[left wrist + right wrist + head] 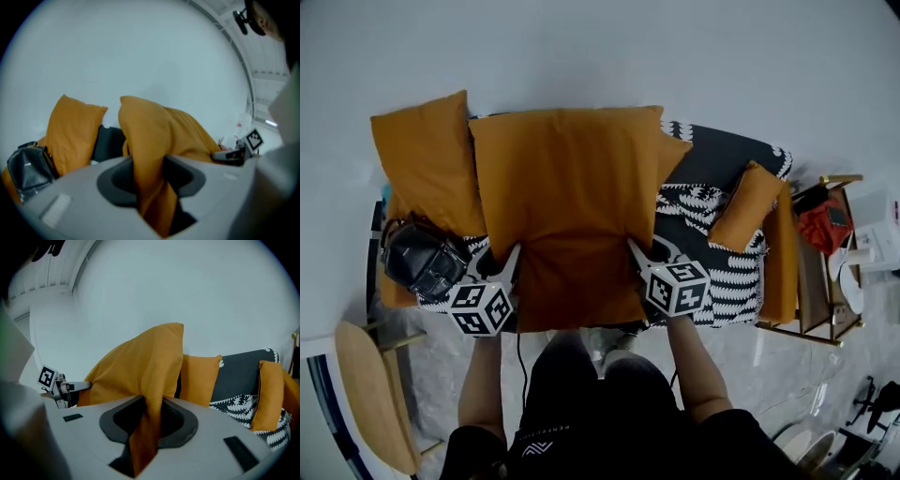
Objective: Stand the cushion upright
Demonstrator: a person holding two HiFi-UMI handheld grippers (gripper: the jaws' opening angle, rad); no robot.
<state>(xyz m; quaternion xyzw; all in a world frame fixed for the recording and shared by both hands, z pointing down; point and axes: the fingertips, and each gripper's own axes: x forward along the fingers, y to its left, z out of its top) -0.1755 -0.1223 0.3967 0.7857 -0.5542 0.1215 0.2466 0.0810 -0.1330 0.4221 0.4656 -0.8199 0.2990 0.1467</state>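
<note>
— So, what is nearest, at the front of the sofa (727, 155)?

— A person in dark clothes stands at its front edge, with both forearms stretched out over the seat. Off the sofa's front left corner is a small wooden table (370, 394).

— And the left gripper (508, 264)?

— Its jaws are clamped on the near left corner of the orange cushion (567, 202). A thick fold of cloth is pinched between the pads and hangs out below them.

— The right gripper (637, 251)?

— It is the same at the near right corner, with the jaws closed on a narrower fold of the orange cloth.

— Where is the cushion, then?

— It is over the middle of the sofa, held by its near edge between the two grippers. Its far edge is up toward the sofa's back. It is tilted rather than straight up, and I cannot tell whether it touches the seat.

— What else is on the sofa?

— A black bag (422, 261) lies at the left end of the seat, just beside the left gripper. Behind it a second orange pillow (427, 155) leans against the sofa's back. A smaller orange pillow (747, 206) is propped toward the right end, on the black-and-white patterned cover.

— Beyond the sofa?

— A plain white wall (600, 47) is behind its back.
</note>
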